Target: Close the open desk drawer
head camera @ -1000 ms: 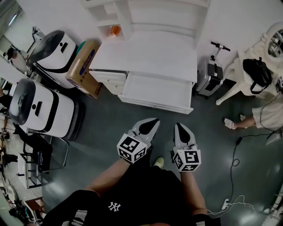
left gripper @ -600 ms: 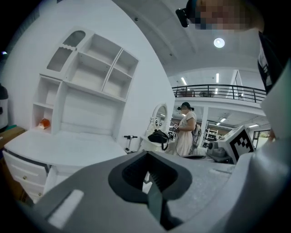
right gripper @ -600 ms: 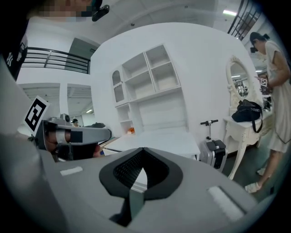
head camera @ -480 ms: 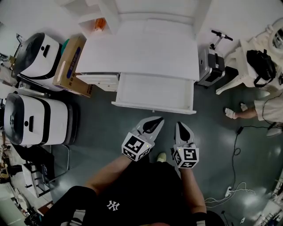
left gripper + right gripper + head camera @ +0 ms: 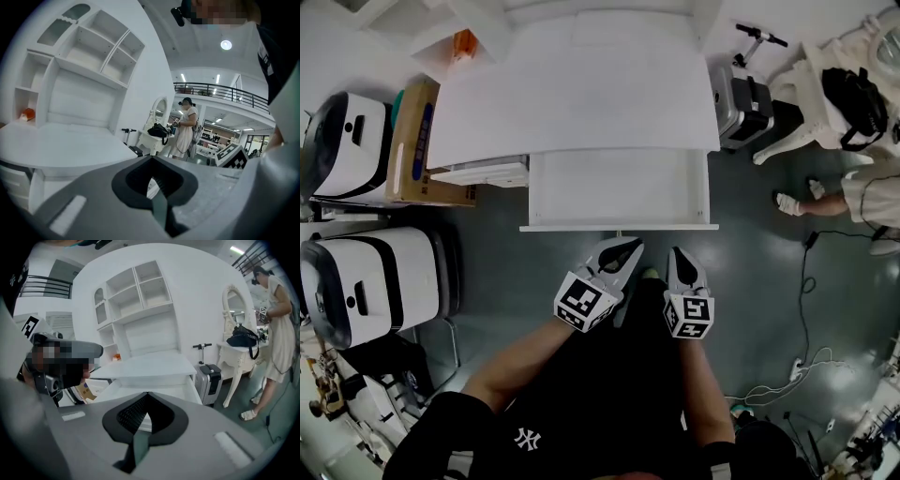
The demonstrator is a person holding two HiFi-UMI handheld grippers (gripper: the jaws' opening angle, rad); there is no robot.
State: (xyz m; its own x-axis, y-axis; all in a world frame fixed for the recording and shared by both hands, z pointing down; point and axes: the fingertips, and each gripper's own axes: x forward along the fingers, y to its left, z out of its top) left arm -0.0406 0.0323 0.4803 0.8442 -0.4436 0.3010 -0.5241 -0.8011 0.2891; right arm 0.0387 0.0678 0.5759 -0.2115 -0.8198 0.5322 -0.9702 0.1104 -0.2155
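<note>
The white desk (image 5: pixel 581 94) fills the top of the head view, and its wide drawer (image 5: pixel 619 192) stands pulled out toward me, its front panel (image 5: pixel 619 227) nearest. My left gripper (image 5: pixel 628 246) hangs just short of that panel, near its middle, shut and empty. Slightly right and a bit farther back is my right gripper (image 5: pixel 680 253), also shut with nothing in it. The right gripper view looks over its closed tips (image 5: pixel 146 394) at the open drawer (image 5: pixel 185 391). The left gripper view shows closed tips (image 5: pixel 151 161) below the desk top (image 5: pixel 56 145).
A smaller side drawer (image 5: pixel 483 173) also sticks out at the desk's left, beside a cardboard box (image 5: pixel 412 141) and two white machines (image 5: pixel 366 281). At the right stand a suitcase (image 5: pixel 741 94), a white dressing table (image 5: pixel 825 103) with a black bag, a person (image 5: pixel 276 310) and floor cables (image 5: pixel 797 366).
I have stepped closer and squared up to the desk. Both shut grippers now sit nearer the drawer's front panel; the drawer is still out.
</note>
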